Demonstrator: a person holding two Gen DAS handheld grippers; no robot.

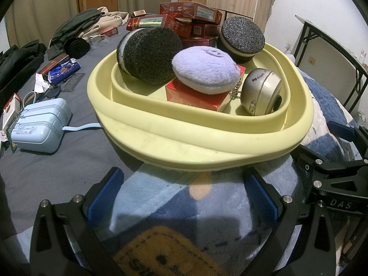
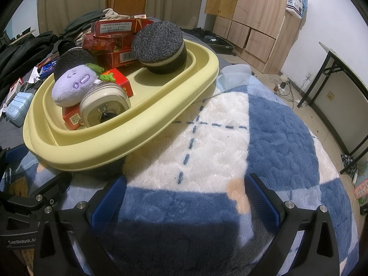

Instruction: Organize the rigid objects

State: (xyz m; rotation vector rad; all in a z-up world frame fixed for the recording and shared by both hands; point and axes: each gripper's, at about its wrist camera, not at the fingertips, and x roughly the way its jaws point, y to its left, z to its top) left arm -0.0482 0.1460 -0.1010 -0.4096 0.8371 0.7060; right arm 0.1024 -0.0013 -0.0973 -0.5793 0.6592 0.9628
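A pale yellow basin (image 1: 207, 142) sits on the bed, also in the right wrist view (image 2: 147, 128). Inside it are two black cookie-shaped cushions (image 1: 147, 55) (image 1: 241, 36), a purple plush (image 1: 204, 69), a red box (image 1: 195, 96) and a small silver alarm clock (image 1: 262, 92). The clock (image 2: 105, 108), plush (image 2: 73, 85) and one cushion (image 2: 161, 46) show in the right wrist view. My left gripper (image 1: 184, 197) is open and empty just in front of the basin. My right gripper (image 2: 186, 200) is open and empty over the blanket, right of the basin.
Red cartons (image 1: 188, 18) are stacked behind the basin. A light blue charger block (image 1: 41, 124) with a cable, snack packets (image 1: 62, 69) and dark clothes (image 1: 76, 27) lie to the left. A blue and white fleece blanket (image 2: 230, 138) covers the bed. A wooden wardrobe (image 2: 257, 18) and a black-legged table (image 2: 335, 73) stand to the right.
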